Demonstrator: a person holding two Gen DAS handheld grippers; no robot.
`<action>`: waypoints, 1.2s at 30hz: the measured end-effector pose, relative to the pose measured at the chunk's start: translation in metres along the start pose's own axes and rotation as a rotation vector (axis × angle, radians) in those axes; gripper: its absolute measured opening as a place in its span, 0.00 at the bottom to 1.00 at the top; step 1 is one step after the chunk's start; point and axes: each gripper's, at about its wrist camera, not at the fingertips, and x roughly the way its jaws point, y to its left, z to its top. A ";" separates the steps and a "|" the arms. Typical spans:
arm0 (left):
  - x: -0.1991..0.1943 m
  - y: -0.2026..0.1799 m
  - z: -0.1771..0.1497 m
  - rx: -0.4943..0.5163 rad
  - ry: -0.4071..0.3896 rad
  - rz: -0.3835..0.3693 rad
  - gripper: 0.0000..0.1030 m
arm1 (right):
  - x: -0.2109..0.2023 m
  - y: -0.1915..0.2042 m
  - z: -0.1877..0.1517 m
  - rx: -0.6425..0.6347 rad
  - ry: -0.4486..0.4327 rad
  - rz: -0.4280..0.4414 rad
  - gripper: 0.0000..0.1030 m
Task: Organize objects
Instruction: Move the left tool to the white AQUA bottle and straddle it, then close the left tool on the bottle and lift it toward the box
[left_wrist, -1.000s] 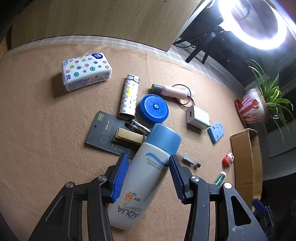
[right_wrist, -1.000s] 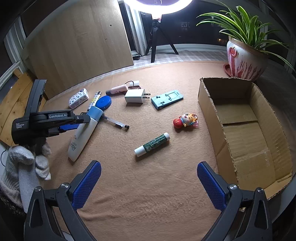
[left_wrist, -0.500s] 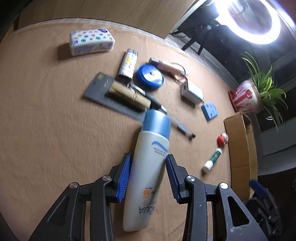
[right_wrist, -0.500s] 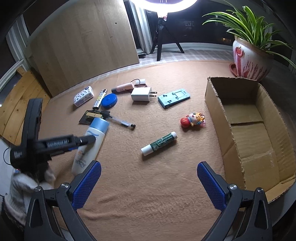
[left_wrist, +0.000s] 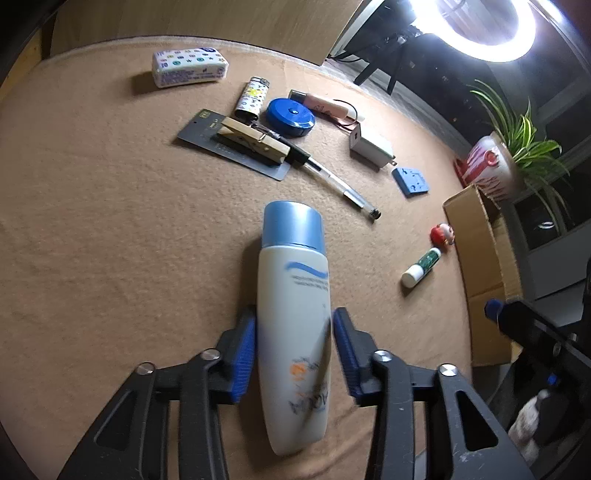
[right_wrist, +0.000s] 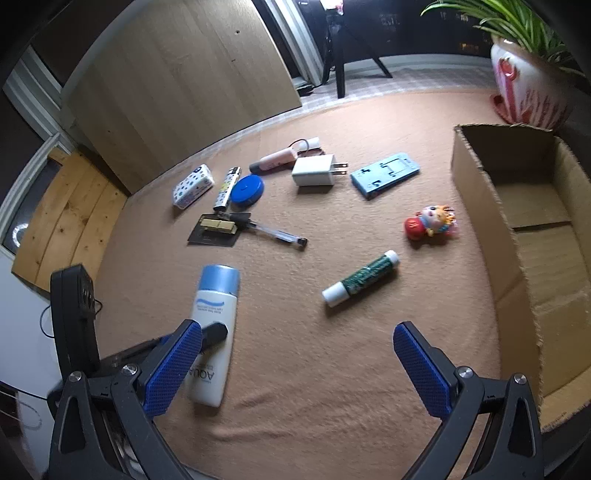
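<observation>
Here, the cardboard box (right_wrist: 524, 236) is being seen open-topped at the right of the desk (right_wrist: 332, 369), with nothing visible inside from the right wrist view; only its outer wall (left_wrist: 480, 266) is being shown in the left wrist view. The sunscreen bottle (left_wrist: 293, 325) is lying flat on the desk between the left gripper's (left_wrist: 294, 354) jaws, which are opening; the left pad is at the bottle's side, the right one just clear. The right gripper (right_wrist: 295, 369) is being held wide open over bare cloth, nothing in it. The glue stick (right_wrist: 360, 278) and doll (right_wrist: 430, 223) are lying near the box. The ring light (left_wrist: 484, 29) is being shown only by the left view.
</observation>
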 end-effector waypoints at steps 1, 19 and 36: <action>-0.003 -0.002 -0.001 0.012 -0.009 0.015 0.58 | 0.002 0.002 0.002 -0.005 0.003 0.006 0.99; -0.019 -0.012 -0.014 0.151 -0.003 0.024 0.52 | 0.079 0.030 0.014 -0.028 0.231 0.179 0.68; -0.010 -0.011 -0.021 0.071 0.034 -0.066 0.44 | 0.086 0.046 0.004 -0.060 0.306 0.211 0.37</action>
